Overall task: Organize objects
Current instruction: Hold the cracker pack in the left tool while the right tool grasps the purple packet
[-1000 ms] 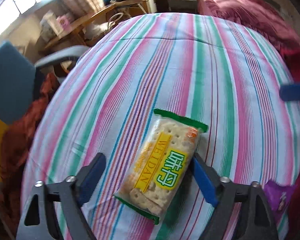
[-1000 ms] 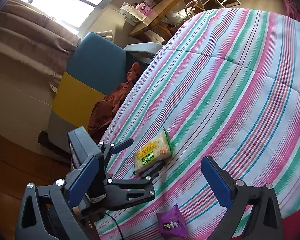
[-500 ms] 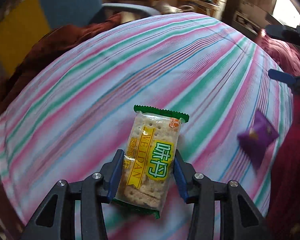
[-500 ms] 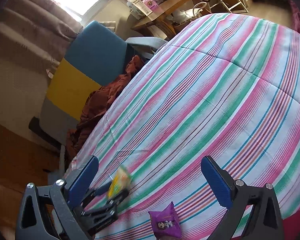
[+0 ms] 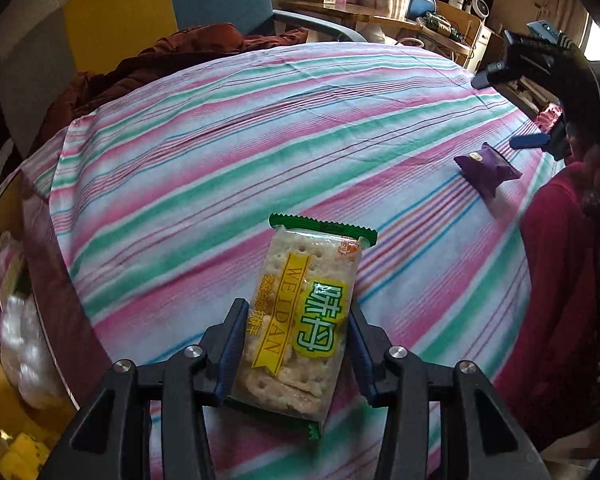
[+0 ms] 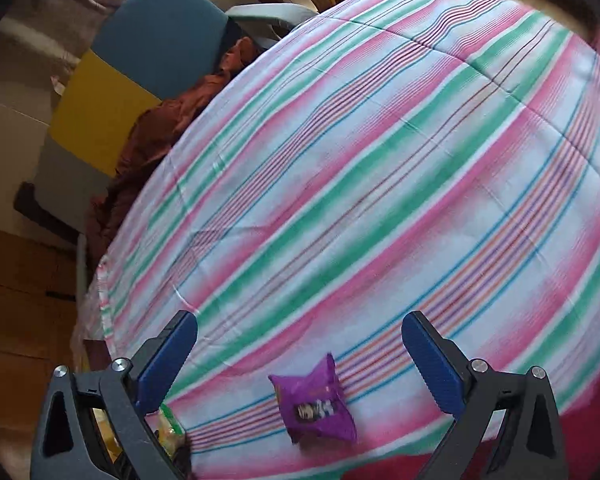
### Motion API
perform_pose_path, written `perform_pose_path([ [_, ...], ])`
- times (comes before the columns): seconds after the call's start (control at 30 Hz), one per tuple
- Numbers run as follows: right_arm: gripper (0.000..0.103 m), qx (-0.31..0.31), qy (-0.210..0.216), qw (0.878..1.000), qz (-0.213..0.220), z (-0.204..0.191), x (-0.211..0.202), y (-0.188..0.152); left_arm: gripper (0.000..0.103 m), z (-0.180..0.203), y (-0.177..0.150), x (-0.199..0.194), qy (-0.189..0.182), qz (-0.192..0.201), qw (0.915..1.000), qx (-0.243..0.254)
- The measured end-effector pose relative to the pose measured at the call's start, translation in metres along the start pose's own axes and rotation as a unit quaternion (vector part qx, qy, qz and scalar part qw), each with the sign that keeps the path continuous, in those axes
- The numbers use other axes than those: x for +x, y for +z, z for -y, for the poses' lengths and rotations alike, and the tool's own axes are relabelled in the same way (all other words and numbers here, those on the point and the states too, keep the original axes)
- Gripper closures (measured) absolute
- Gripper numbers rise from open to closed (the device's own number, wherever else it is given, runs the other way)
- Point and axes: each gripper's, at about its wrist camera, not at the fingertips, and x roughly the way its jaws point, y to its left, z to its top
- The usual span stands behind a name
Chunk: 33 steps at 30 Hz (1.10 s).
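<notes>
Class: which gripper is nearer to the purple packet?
Right. The right gripper hangs open just above the purple packet; the left gripper, off to the side, grips the cracker pack.

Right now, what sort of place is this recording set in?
Probably a lived-in bedroom: a striped bedspread covers a bed, a blue and yellow armchair stands beside it, and a cluttered wooden desk sits behind.

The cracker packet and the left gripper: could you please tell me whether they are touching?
Touching. The left wrist view shows the left gripper with both blue pads pressed against the sides of the cracker packet.
</notes>
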Motion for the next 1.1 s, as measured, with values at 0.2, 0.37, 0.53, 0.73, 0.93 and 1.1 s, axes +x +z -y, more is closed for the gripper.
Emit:
perform_pose_path([
  [0.2, 0.0, -0.003, -0.029, 0.998, -0.053, -0.009, 0.0, -0.025, 0.055, -0.006, -0.013, -0.009, -0.016, 0.005, 0.9998, -0.014],
  [0.37, 0.0, 0.001, -0.01, 0.997, -0.074, -0.026, 0.013, -0.038, 0.055, -0.009, -0.016, -0.007, -0.015, 0.009, 0.9998, -0.013],
  [0.53, 0.0, 0.02, 0.075, 0.996, -0.037, -0.038, 0.028, -0.027, 0.055, -0.006, -0.02, -0.007, -0.008, 0.011, 0.9999, -0.003],
  [0.73, 0.0, -0.055, 0.023, 0.998, -0.012, -0.067, 0.03, -0.022, 0.054, -0.008, -0.021, -0.005, -0.013, 0.014, 0.9998, -0.01],
  [0.93, 0.0, -0.068, -0.037, 0.997, -0.006, -0.073, 0.017, -0.048, 0.054, -0.01, -0.022, -0.004, -0.018, 0.018, 0.9996, -0.013],
  [1.1, 0.007, -0.018, 0.035, 0.998, -0.042, -0.068, 0.032, -0.066, 0.054, -0.012, -0.024, -0.005, -0.024, 0.023, 0.9994, -0.011],
])
